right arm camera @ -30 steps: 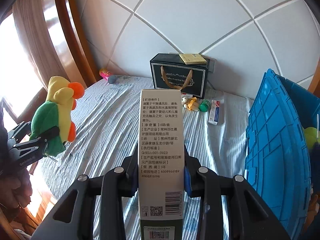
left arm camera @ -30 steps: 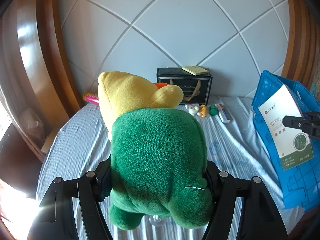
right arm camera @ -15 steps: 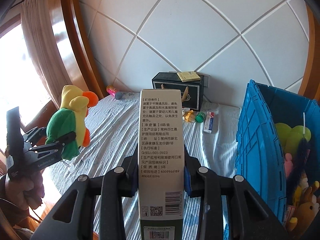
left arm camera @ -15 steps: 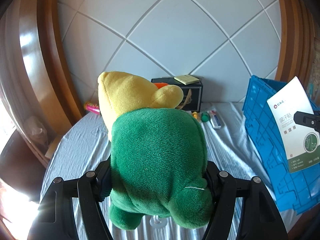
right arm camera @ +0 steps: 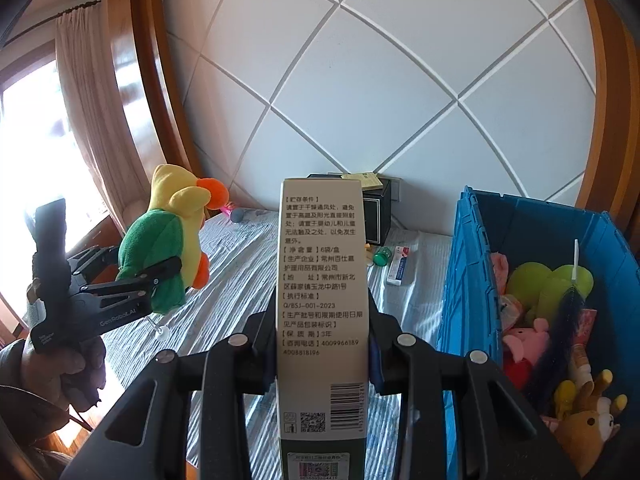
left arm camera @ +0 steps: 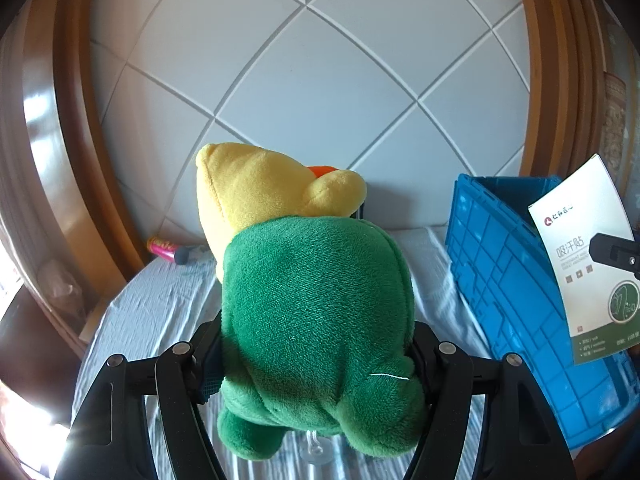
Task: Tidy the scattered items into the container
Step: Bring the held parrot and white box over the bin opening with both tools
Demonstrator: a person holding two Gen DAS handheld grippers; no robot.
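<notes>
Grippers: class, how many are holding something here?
2. The left gripper clamps the plush parrot above the bed; the right gripper clamps the tall box beside the blue crate.

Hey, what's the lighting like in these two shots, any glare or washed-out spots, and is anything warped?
Left wrist view: sun glare flares at the lower left, the plush parrot is sharp. Right wrist view: the window at left is blown out white, yet the print on the white box stays legible. Both views: fisheye bends the wall's straight seams into curves and darkens the corners.
</notes>
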